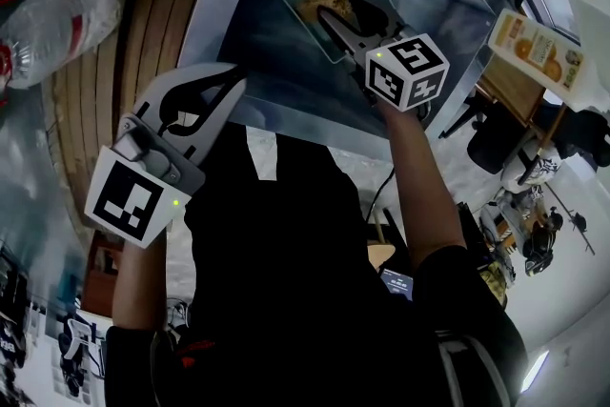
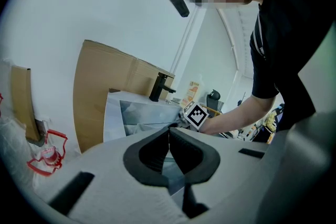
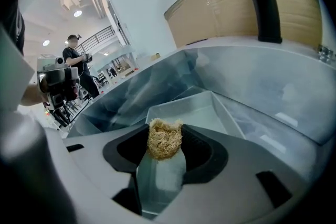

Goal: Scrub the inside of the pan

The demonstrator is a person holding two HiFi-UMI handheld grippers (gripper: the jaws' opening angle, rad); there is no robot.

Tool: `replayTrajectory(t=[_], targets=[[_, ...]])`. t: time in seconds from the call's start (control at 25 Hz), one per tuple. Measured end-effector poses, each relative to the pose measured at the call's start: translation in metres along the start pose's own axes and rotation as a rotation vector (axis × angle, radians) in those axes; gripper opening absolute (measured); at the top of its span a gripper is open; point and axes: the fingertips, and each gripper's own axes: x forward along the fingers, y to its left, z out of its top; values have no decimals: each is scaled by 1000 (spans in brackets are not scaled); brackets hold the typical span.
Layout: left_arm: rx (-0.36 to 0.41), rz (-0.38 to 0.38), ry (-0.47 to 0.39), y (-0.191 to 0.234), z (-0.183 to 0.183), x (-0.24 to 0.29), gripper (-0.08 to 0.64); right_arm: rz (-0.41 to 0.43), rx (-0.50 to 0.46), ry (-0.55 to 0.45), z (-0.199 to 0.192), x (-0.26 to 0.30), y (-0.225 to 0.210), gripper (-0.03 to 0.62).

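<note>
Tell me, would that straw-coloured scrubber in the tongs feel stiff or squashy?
Probably squashy: the scrubber is a loose tangle of fibres, pinched between the right tongs. Likely light, and unlikely to slip, since its rough strands should grip.

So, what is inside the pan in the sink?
Only a tan scrubber, held in the right claw, shows inside the pan; the rest of its floor looks bare. The claw covers the near corner, which cannot be checked.
</note>
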Motion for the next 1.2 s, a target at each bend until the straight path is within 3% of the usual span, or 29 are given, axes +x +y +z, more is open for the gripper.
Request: replayTrajectory(t=[0.48,1.2], targets=[[10,-14,15,7,11,12,18,-4,9,5,0,-1,-7,193],[32,-50,43,2,27,51,18,-114,16,-15,9,-25,-73,193]])
